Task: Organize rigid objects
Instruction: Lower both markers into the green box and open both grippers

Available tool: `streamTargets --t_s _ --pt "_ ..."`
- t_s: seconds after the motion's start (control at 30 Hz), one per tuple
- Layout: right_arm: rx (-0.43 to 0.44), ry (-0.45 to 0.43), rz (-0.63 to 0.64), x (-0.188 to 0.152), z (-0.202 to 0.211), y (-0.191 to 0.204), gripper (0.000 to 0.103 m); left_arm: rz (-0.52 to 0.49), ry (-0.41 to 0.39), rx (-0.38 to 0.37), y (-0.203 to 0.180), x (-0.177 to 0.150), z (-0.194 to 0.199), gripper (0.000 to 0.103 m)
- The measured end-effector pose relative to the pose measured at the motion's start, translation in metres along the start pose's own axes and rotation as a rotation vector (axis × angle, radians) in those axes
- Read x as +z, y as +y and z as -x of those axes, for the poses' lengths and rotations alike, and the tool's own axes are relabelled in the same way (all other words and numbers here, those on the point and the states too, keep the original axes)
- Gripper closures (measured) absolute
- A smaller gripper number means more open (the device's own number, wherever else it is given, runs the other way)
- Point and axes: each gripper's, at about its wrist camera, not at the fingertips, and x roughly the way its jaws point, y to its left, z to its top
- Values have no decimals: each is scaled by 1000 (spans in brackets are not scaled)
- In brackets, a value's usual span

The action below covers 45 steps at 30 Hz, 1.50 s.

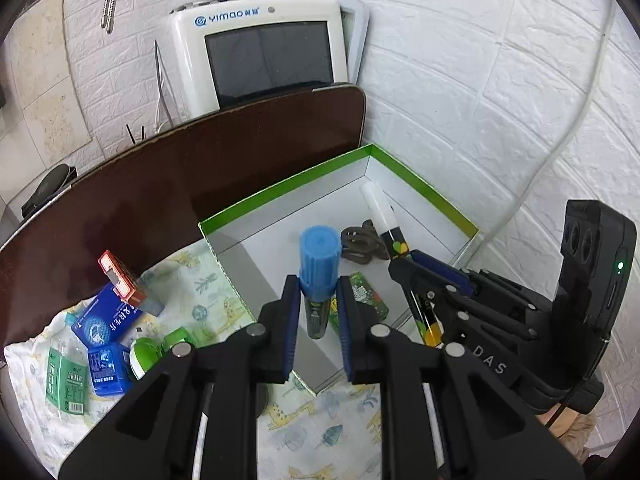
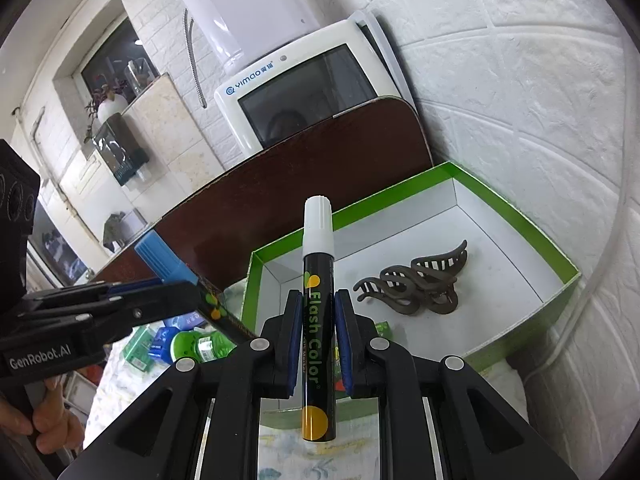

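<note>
My left gripper [image 1: 319, 300] is pinched on a blue-capped marker [image 1: 318, 268], cap pointing up and away from me. The pads grip the barrel just below the cap. My right gripper [image 2: 319, 320] is pinched on a white-capped marker [image 2: 319, 280], labelled "Flash Color", held the same way. Both markers hang above the green-rimmed box [image 1: 424, 188], clear of its floor as far as I can judge.

Status of the box:
- A brown hair claw [image 2: 416, 280] lies on the white floor toward the far right.
- A small green packet [image 1: 370, 294] lies on the floor nearer to me; the left pad partly hides it.
- No other contents are visible.

Status of the remaining items, on the patterned cloth [image 1: 320, 420] to the left of the box:
- A red-and-white box [image 1: 120, 280] leans on a blue box [image 1: 106, 318].
- A second blue box [image 1: 106, 368] lies nearer to me.
- A green bottle [image 1: 66, 376] lies at the far left.
- A green-and-white round item [image 1: 160, 350] lies beside the box wall; I cannot identify it.

Assessment: the task is under way, well short of complete. Two items appear stowed, two markers are in transit, and about five items remain outside. The next step, in my judgement, is to lower each marker to the floor of the box and release it clear of the hair claw.
</note>
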Motion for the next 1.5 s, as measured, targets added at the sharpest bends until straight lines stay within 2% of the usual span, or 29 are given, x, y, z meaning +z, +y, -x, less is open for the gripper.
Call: streamTargets --t_s 0.2,0.37,0.87,1.0,1.07,1.23,1.5 --pt "39 10 -13 1 -10 0 86 -13 35 18 -4 -2 -10 86" --pt "82 36 -65 -2 -25 -8 86 16 94 10 1 -8 -28 86" --pt "98 101 -69 -10 -53 -3 86 48 154 40 16 -13 -56 86" --pt "96 108 -71 -11 -58 -1 86 61 145 55 21 -12 -57 67" --pt "97 112 -75 -11 -61 -2 86 72 137 48 25 -12 -55 61" --pt "96 130 -65 -10 -69 3 86 86 105 68 34 -13 -44 59" --pt "76 157 -60 -10 -78 12 86 179 88 117 74 -32 -27 55"
